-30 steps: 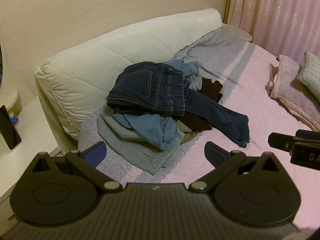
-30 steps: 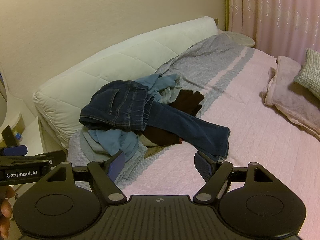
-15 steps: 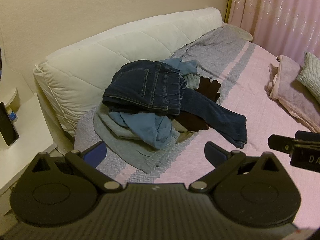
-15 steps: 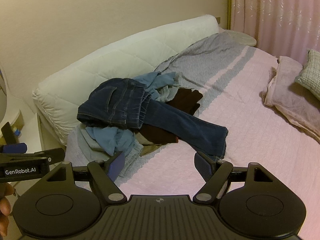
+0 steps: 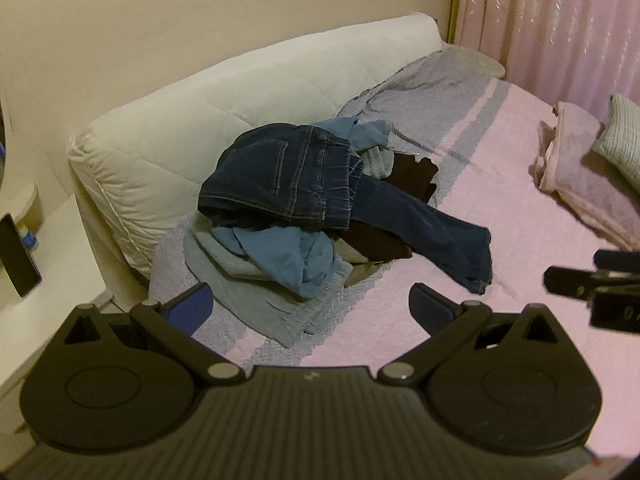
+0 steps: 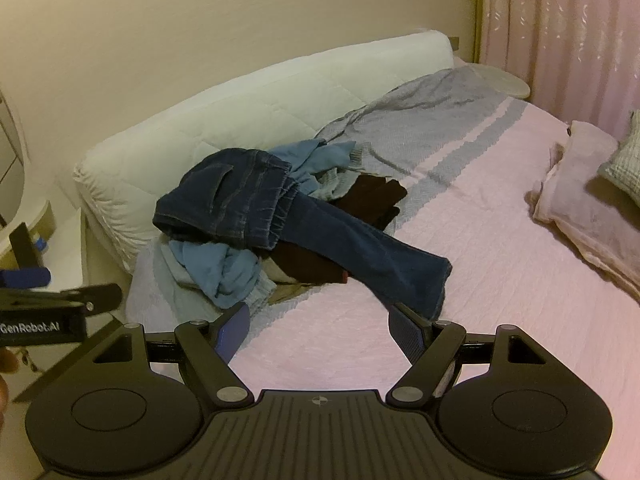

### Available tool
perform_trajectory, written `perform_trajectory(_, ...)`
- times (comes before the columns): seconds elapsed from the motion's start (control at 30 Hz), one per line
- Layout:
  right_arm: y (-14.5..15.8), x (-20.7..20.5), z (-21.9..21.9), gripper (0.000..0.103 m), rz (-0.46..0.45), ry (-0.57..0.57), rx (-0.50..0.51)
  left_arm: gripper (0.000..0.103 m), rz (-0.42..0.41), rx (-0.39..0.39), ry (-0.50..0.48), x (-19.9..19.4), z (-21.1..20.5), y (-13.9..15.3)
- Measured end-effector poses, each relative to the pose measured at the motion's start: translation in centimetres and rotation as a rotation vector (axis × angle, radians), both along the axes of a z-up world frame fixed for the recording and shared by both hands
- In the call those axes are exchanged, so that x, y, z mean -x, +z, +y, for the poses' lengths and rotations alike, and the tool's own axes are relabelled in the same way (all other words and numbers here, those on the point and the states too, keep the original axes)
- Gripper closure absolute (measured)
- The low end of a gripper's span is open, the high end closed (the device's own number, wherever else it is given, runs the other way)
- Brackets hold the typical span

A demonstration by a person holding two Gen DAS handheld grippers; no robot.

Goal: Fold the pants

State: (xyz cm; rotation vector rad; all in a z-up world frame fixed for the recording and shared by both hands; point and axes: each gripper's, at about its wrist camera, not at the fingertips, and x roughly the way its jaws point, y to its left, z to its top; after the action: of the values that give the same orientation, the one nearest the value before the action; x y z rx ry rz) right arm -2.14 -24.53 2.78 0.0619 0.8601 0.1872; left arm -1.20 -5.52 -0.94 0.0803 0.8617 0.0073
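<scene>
We held our left gripper (image 5: 308, 306) and right gripper (image 6: 318, 330) wide apart, empty, ready to grab. The dark jeans (image 5: 296, 184) sat mid-frame on the clothes pile (image 5: 276, 264).

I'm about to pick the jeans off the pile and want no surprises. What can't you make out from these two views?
- Second leg of the dark jeans: only one leg shows in either view; the rest is bunched under the waistband.
- Brown garment and light blue garment: mostly buried under the jeans, type unclear.
- Bed's near edge: hidden by the left gripper and right gripper, both open and empty.
</scene>
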Motion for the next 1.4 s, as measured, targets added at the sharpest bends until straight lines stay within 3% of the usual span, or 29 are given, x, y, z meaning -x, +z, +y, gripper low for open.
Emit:
perform_trajectory(0.27,-1.2,-2.6,-0.9,0.029,-0.029,0.026,0.02,0.001,-0.017,-0.095,-0.165,-3.2,1.3,-2.3)
perform_trajectory(0.53,-4.4,-9.1,1.1,0.029,0.0,-0.01,0.06,0.002,-0.089,-0.32,-0.524,-11.5,3.2,-8.3)
perform_trajectory(0.63,-6.6,-12.2,2.5,0.029,0.021,-0.028,0.097,0.01,-0.104,-0.404,-0.69,-15.0,3.4,-12.2)
perform_trajectory(0.8,-10.4,-16.8,3.5,0.029,0.082,-0.084,0.084,0.016,-0.131,-0.523,-0.948,-19.3,3.2,-18.3)
perform_trajectory(0.87,-11.9,-18.4,3.5,0.029,0.103,-0.114,0.084,0.026,-0.135,-0.575,-1.033,-20.6,3.1,-20.3)
perform_trajectory(1.03,-14.5,-20.6,3.6,0.029,0.138,-0.161,0.091,0.036,-0.157,-0.674,-1.18,-22.6,3.4,-23.8)
perform_trajectory(1.1,-15.2,-21.1,3.7,0.029,0.149,-0.169,0.091,0.039,-0.164,-0.687,-1.224,-23.0,3.6,-24.3)
perform_trajectory(1.17,-15.9,-21.5,4.0,0.029,0.163,-0.171,0.085,0.062,-0.153,-0.681,-1.244,-23.2,3.9,-24.2)
perform_trajectory(1.27,-16.2,-21.7,4.6,0.029,0.169,-0.15,0.072,0.078,-0.158,-0.619,-1.23,-23.4,4.6,-22.5)
perform_trajectory(1.4,-15.8,-22.2,6.1,0.029,0.141,-0.089,0.055,0.084,-0.182,-0.491,-1.159,-24.2,6.2,-18.0)
